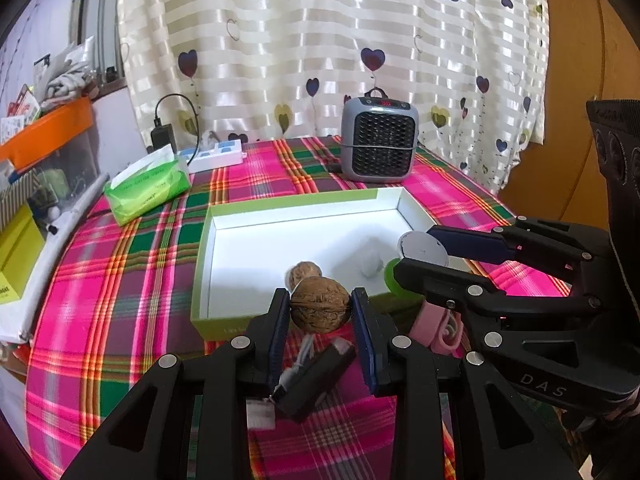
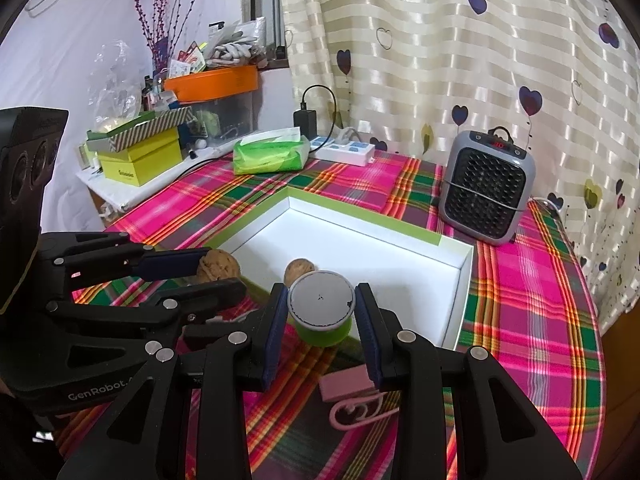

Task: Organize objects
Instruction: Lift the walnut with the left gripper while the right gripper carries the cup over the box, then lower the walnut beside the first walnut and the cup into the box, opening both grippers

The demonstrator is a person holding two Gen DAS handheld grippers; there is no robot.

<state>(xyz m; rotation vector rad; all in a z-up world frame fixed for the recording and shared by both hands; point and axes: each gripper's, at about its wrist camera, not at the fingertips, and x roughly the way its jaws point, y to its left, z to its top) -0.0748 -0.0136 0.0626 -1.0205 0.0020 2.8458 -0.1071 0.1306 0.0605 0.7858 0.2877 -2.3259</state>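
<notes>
while my left fingers (image 1: 320, 312) pinch a hard, light, rounded walnut (image 1: 320, 310) across its middle at the box (image 1: 248, 210) edge, it could roll; right fingers (image 2: 322, 312) clamp a stiff, smooth-rimmed spool (image 2: 322, 306) there.

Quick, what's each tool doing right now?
Left tool: closed on a brown wrinkled walnut.
Right tool: closed on a green spool with a grey round top.

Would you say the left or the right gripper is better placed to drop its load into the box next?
Probably the left: its walnut hangs about over the box's near wall, beside the walnut inside. The right gripper's green spool seems similarly close, so only slightly.
</notes>
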